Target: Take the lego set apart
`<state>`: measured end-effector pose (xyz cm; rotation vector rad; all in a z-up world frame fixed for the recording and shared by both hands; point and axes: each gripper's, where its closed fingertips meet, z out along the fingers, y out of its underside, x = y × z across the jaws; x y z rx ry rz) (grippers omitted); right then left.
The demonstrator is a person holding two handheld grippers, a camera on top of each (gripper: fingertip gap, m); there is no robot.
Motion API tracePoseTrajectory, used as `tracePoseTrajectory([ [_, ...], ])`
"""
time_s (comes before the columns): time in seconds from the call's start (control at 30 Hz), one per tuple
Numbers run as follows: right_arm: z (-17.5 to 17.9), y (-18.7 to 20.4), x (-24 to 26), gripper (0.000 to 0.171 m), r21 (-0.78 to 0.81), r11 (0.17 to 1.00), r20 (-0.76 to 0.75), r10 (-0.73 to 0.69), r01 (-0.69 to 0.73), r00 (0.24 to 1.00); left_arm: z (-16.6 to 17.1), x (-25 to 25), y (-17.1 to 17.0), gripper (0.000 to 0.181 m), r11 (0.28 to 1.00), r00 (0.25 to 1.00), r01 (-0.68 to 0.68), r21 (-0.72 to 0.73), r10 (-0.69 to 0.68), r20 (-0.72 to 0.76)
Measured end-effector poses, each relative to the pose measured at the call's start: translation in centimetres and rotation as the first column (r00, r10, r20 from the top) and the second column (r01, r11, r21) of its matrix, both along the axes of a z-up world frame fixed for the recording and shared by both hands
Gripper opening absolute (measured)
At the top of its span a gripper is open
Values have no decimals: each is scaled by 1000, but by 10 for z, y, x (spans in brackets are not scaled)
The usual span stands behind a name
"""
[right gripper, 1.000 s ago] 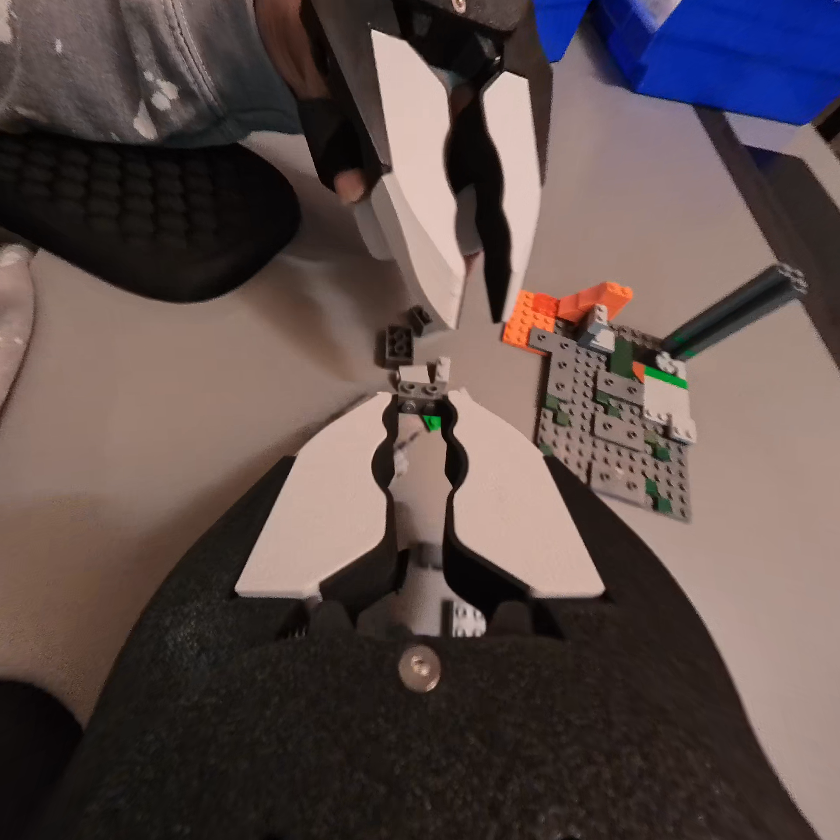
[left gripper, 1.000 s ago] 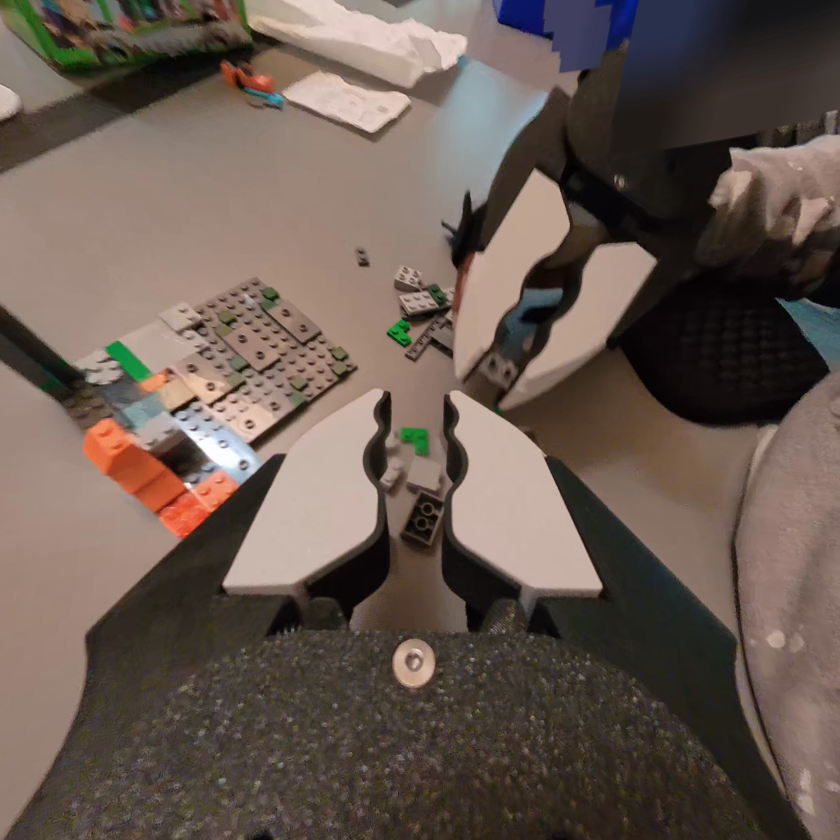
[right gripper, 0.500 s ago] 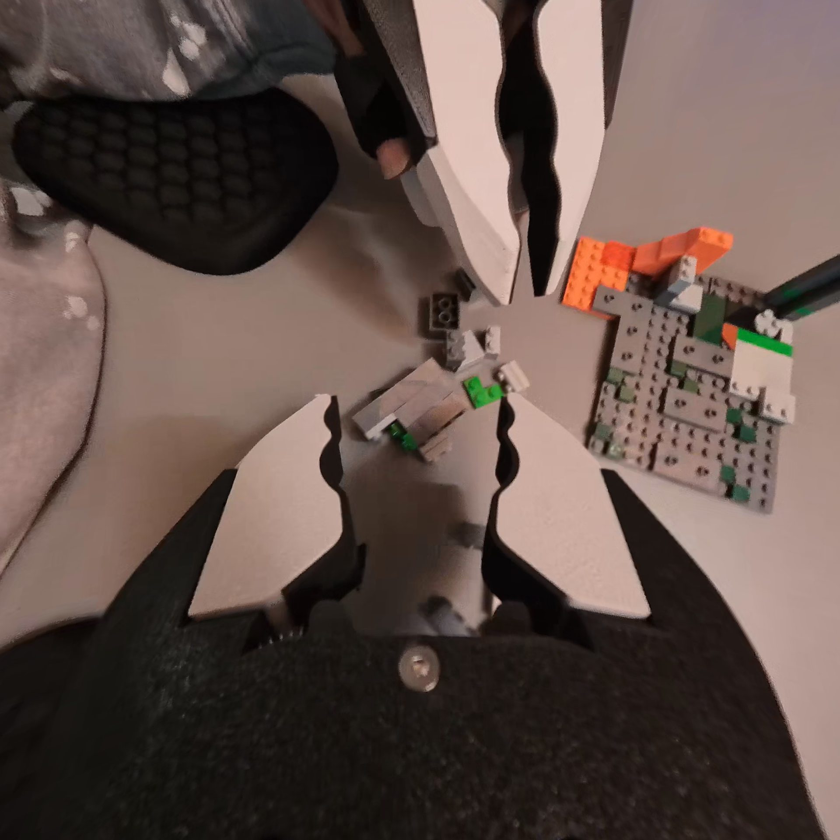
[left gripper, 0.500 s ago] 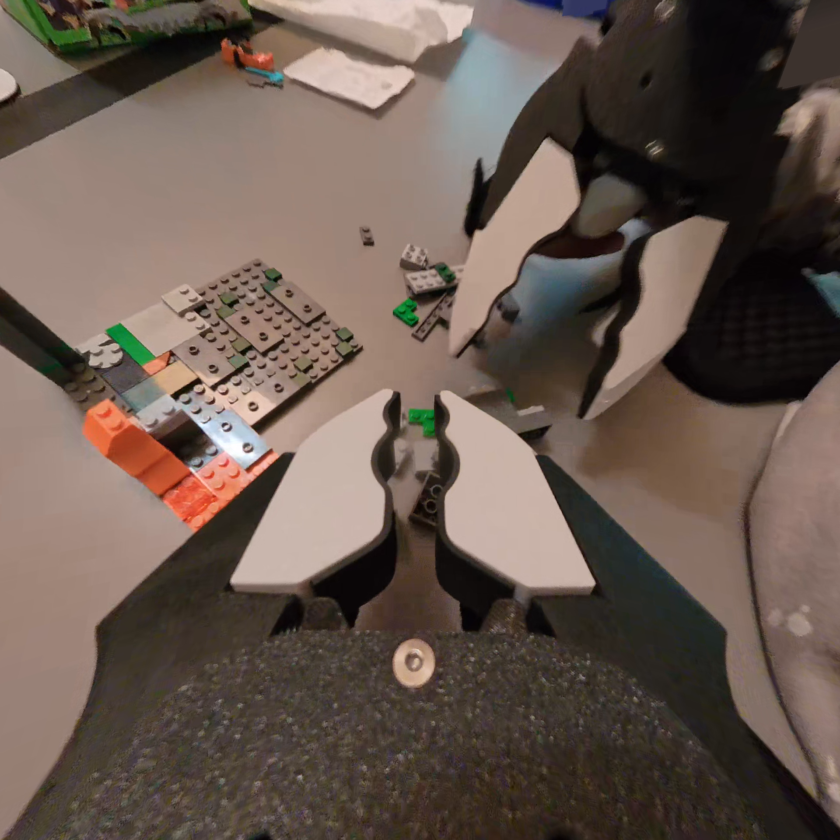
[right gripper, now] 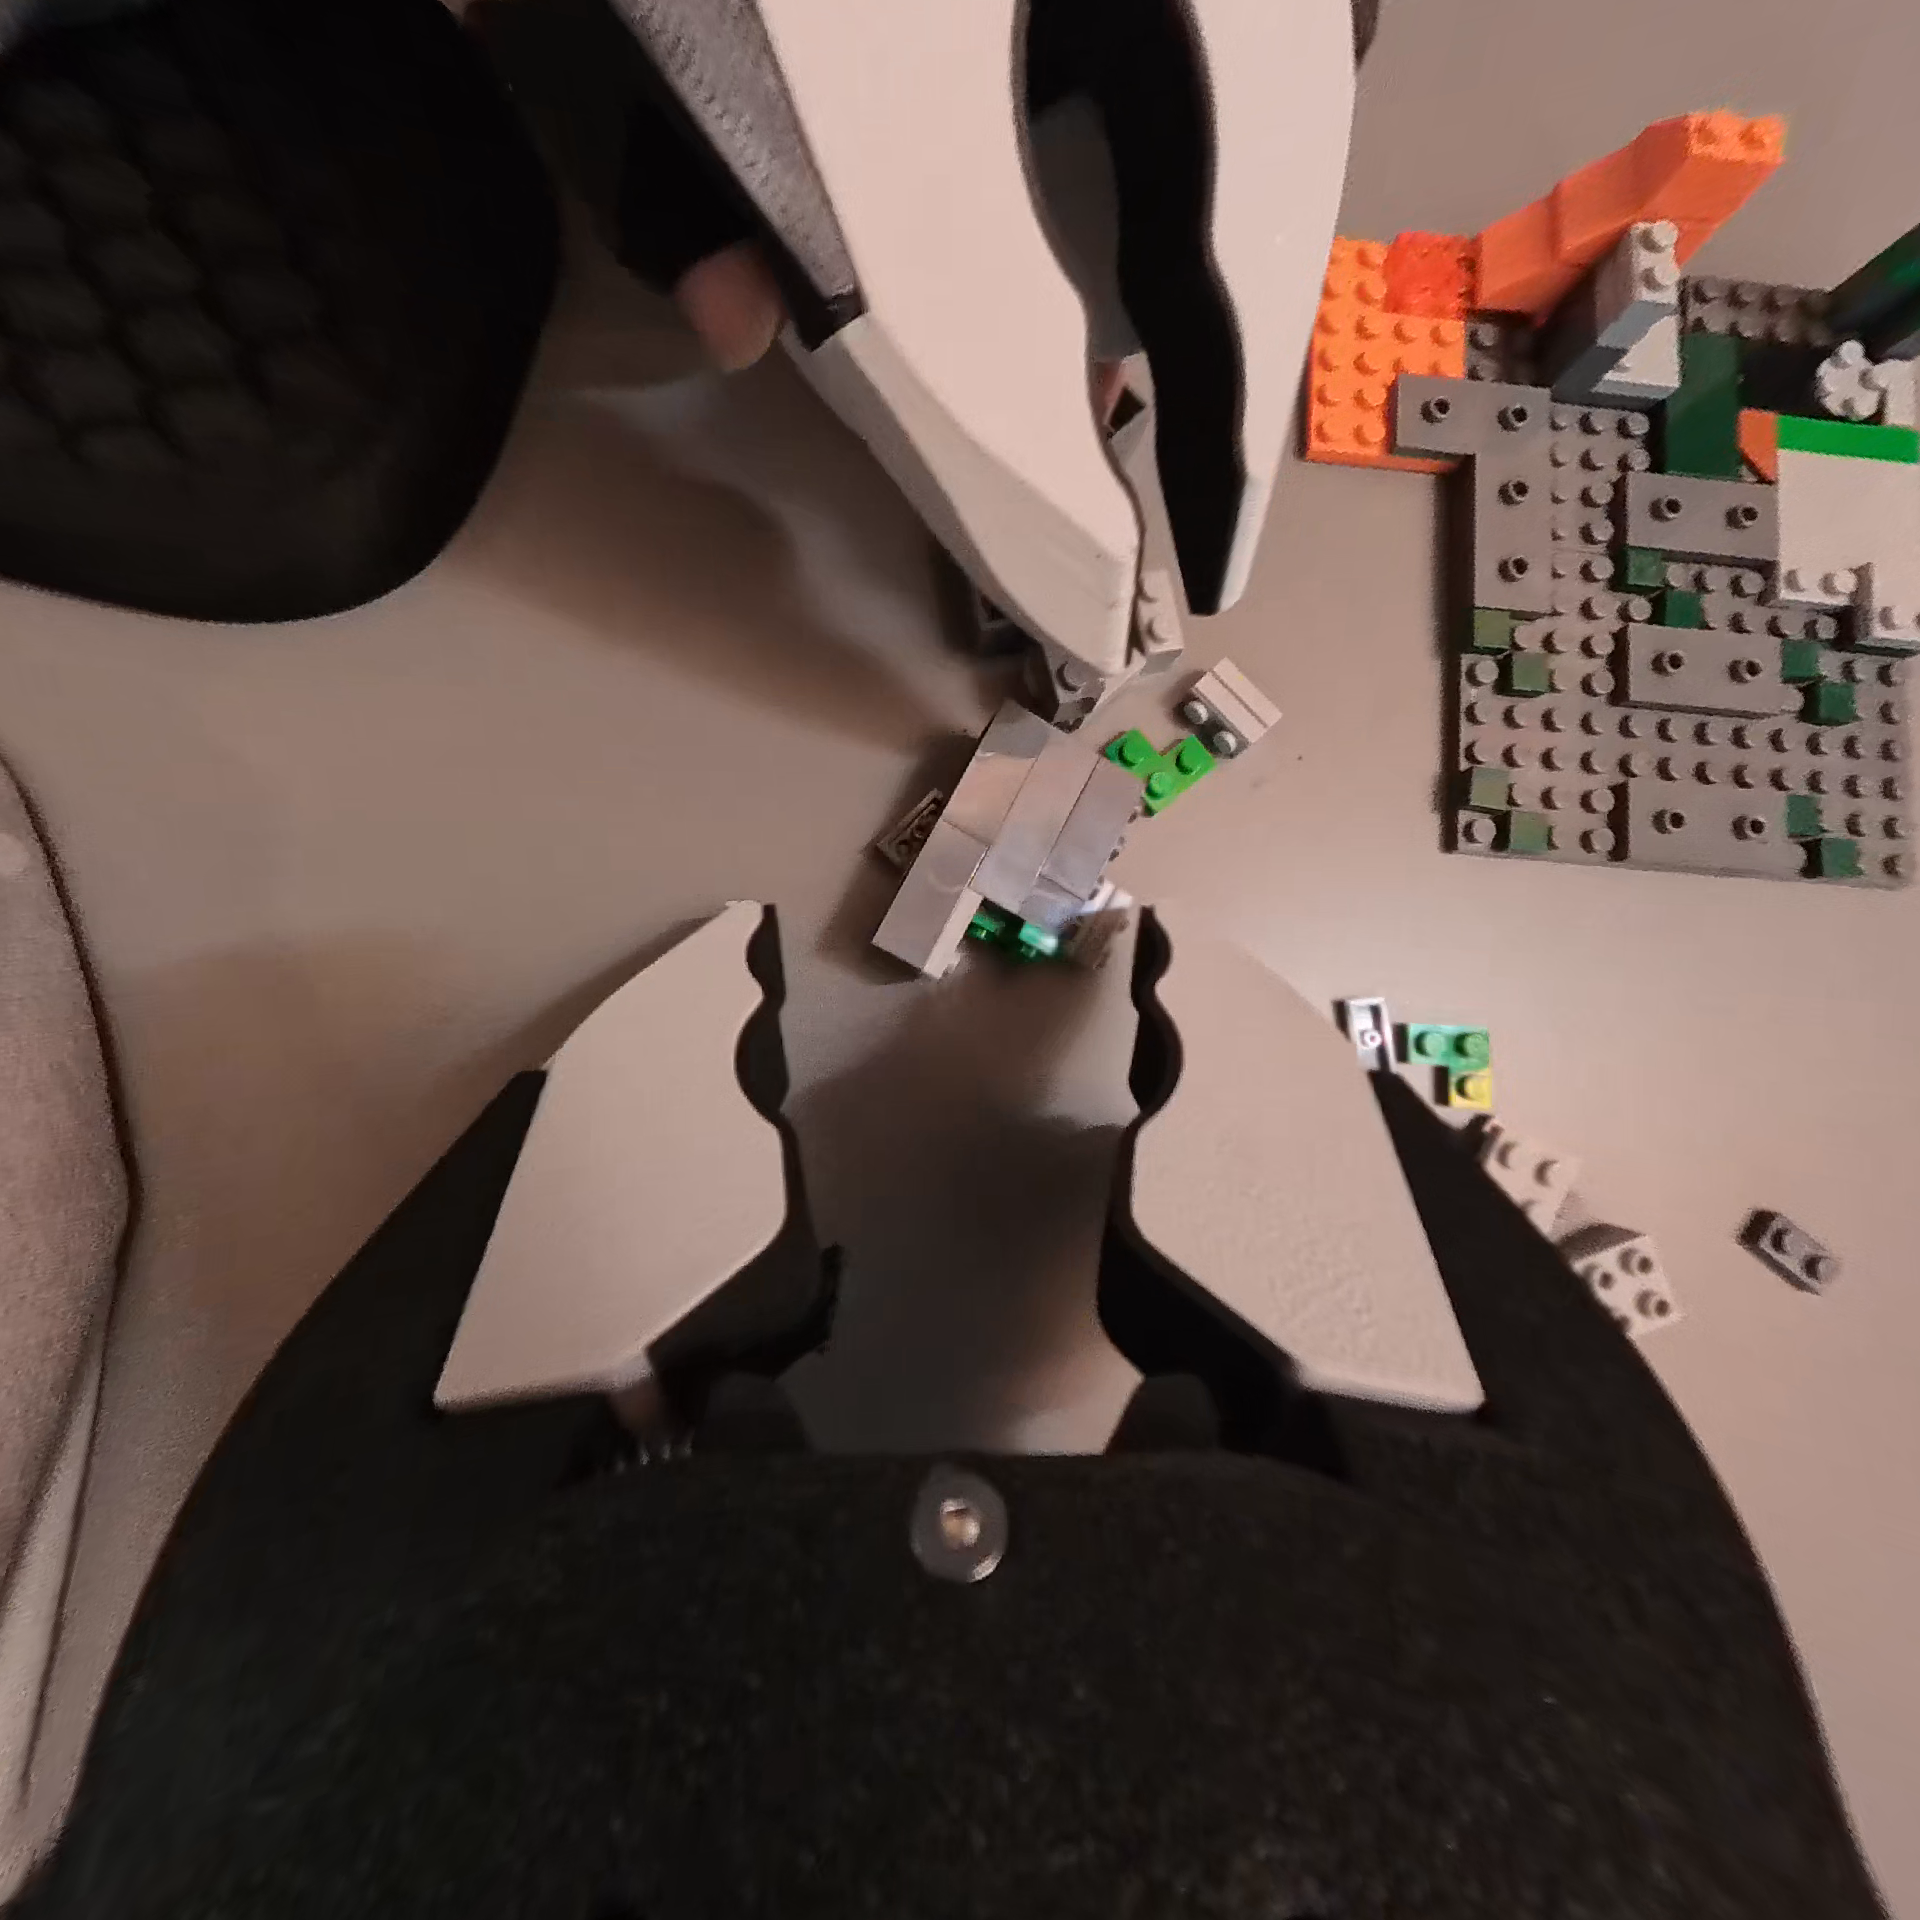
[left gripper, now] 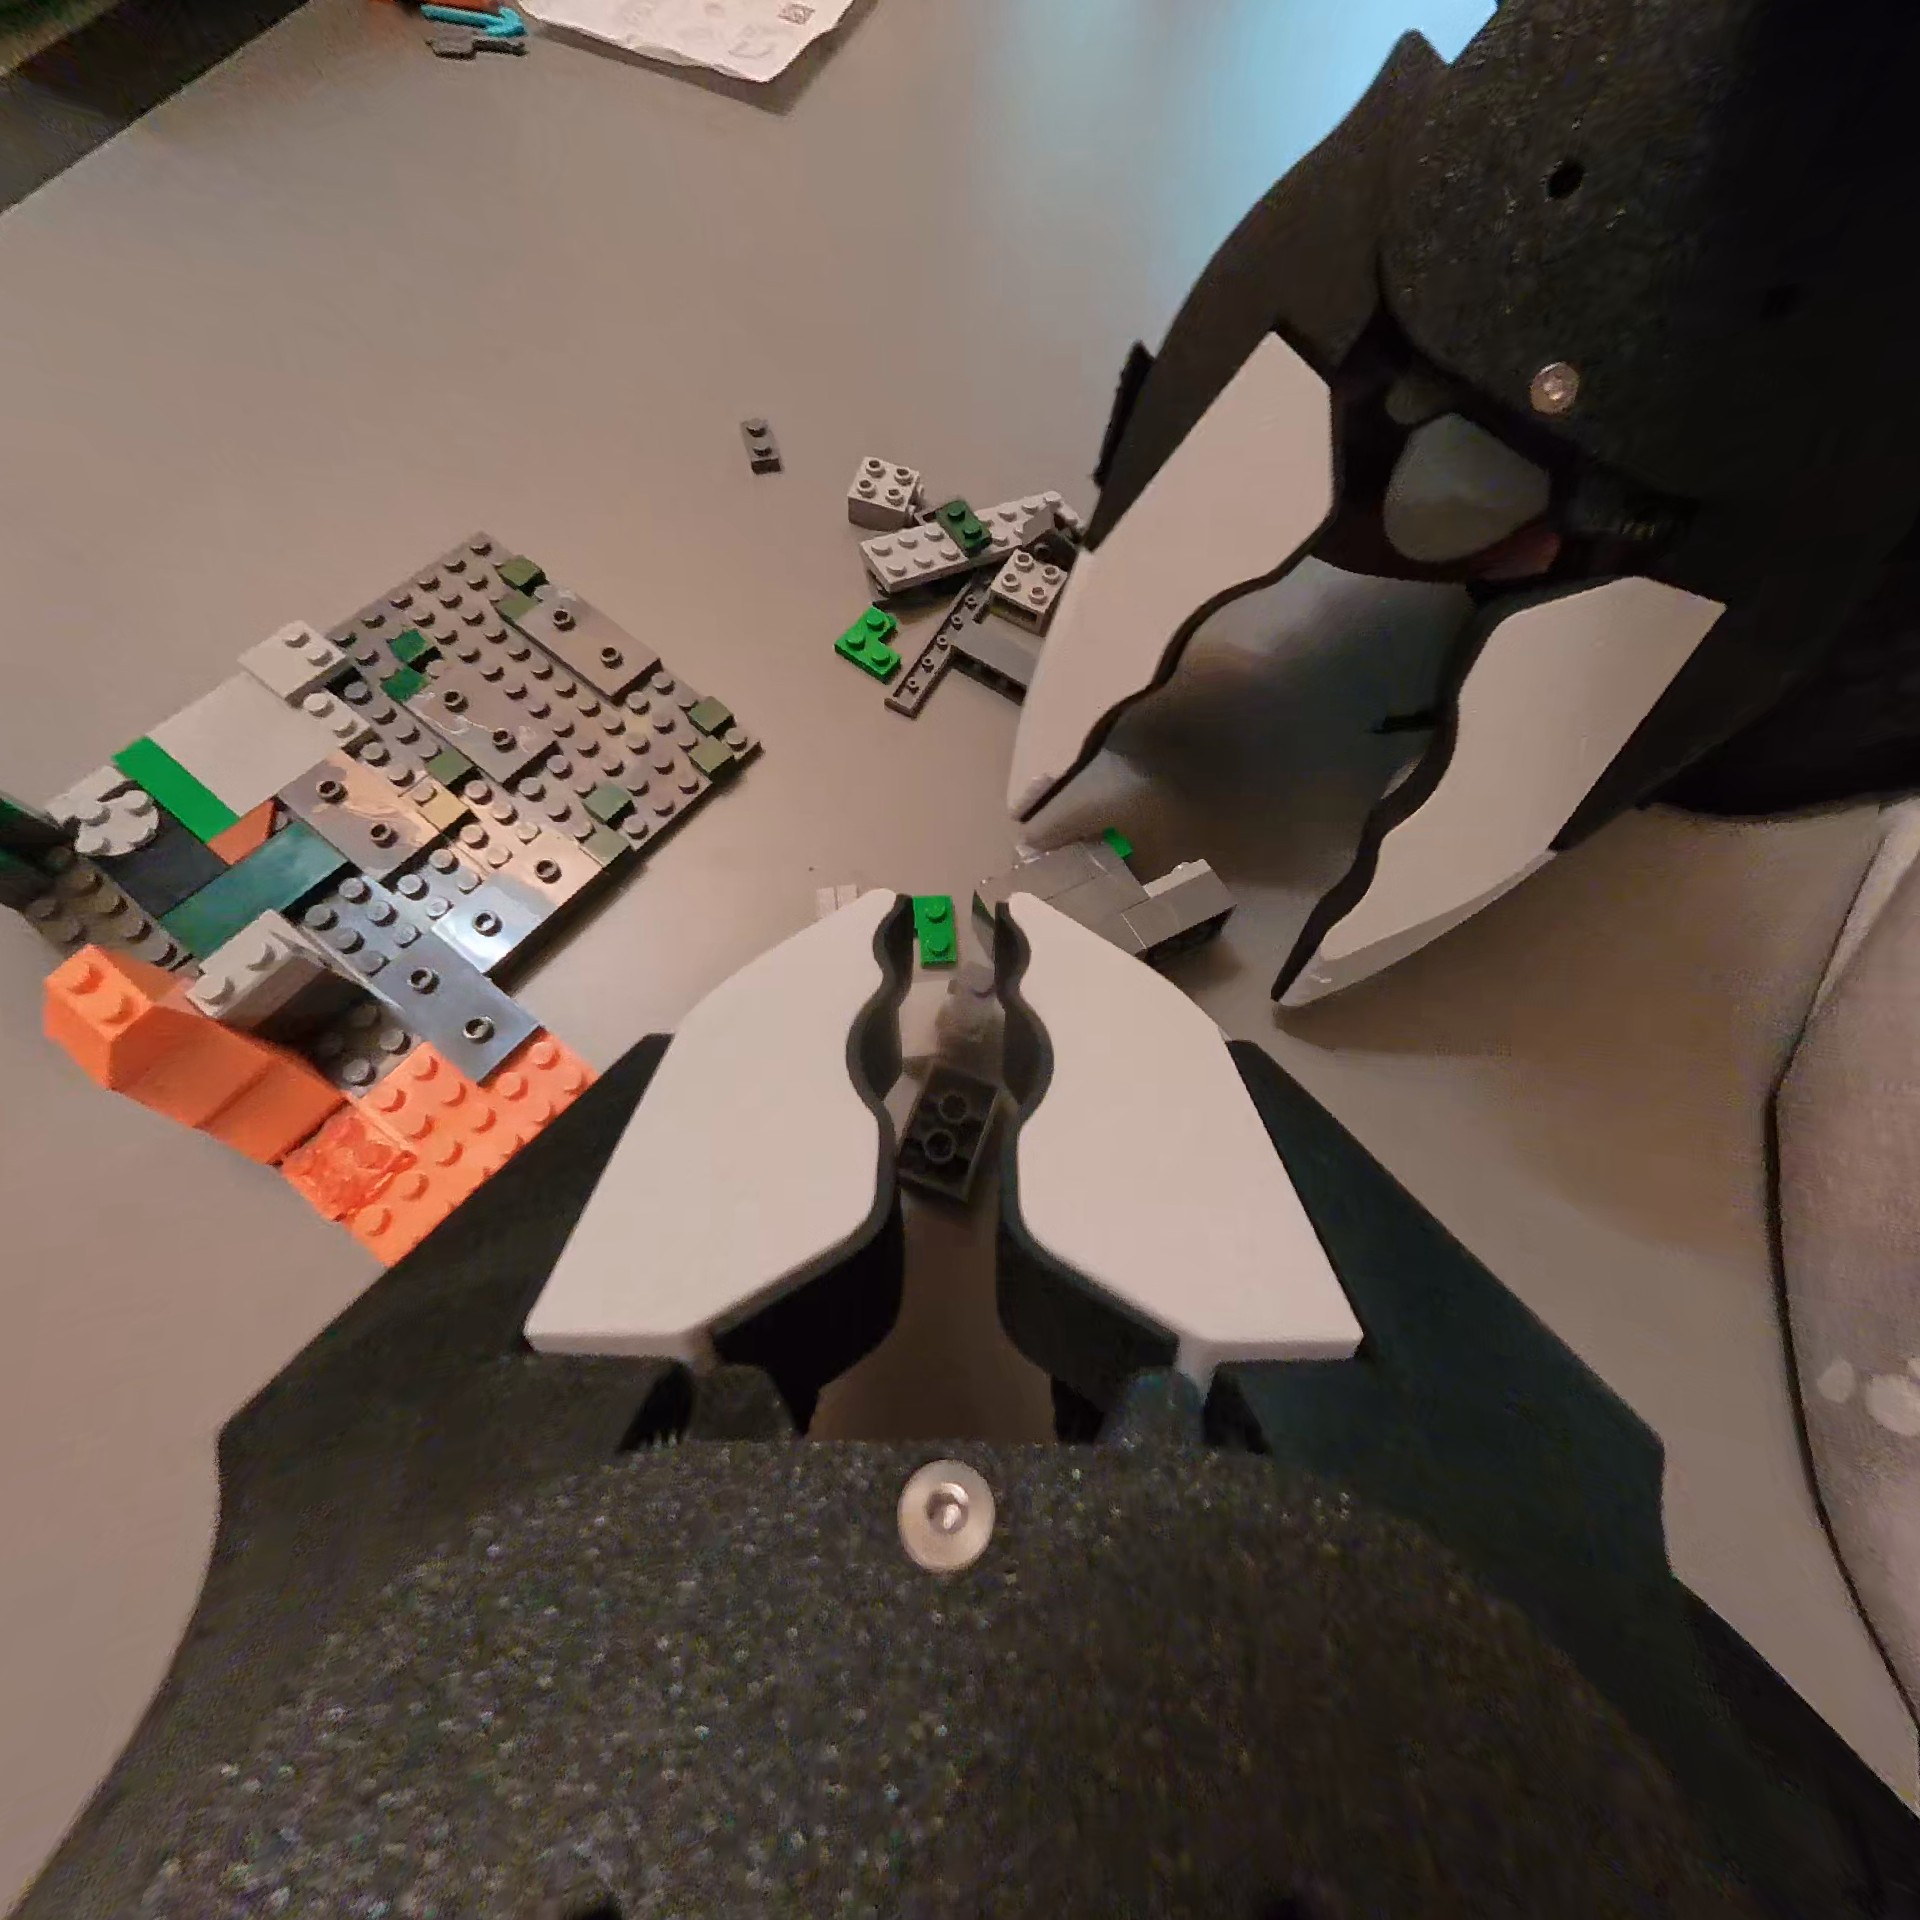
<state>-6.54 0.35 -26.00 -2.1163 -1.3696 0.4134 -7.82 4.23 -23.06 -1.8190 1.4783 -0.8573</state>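
The dark grey lego baseplate (left gripper: 520,707) with orange bricks (left gripper: 156,1039) lies left in the left wrist view and upper right in the right wrist view (right gripper: 1662,748). My left gripper (left gripper: 948,914) is low over loose pieces. Its jaws stand almost shut around a small grey brick (left gripper: 966,1013), which shows at its tips (right gripper: 1153,623). A dark brick (left gripper: 948,1132) and a green plate (left gripper: 933,928) lie below it. My right gripper (right gripper: 954,920) is open and empty. A grey built chunk (right gripper: 1018,831) lies on the table just ahead of its tips, also in the left wrist view (left gripper: 1132,894).
A heap of loose grey pieces (left gripper: 966,561) and a green corner plate (left gripper: 868,639) lie behind the grippers. A small dark plate (right gripper: 1787,1247) lies to the right. A paper sheet (left gripper: 707,26) lies far back. A black mesh cushion (right gripper: 208,312) and a person's grey-clad leg (left gripper: 1849,1247) are close by. The left gripper's tips are roughly 6 cm from the right gripper's.
My right gripper opened and let the grey chunk drop onto the table. My left gripper's jaws narrowed a little, and both grippers came lower and closer to the loose pieces.
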Motion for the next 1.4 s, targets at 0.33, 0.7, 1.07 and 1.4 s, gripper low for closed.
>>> tracePoseTrajectory([
  [0.33, 30, 16, 6, 37, 312, 943, -13, 128, -118, 992, 20, 6, -4, 20, 980, 985, -3, -199, 37, 168],
  [0.7, 65, 17, 12, 37, 798, 532, 211, 191, -282, 959, 41, 25, -22, 20, 889, 947, 119, -442, 33, 321],
  [1.07, 87, 5, 22, 33, 277, 932, -304, 315, -232, 899, 26, 17, -37, 17, 981, 975, 193, 18, -194, 110],
  [1.4, 72, -16, 6, 8, 70, 920, -455, 374, -386, 808, 35, 15, -58, 18, 947, 942, 303, 107, -315, 120],
])
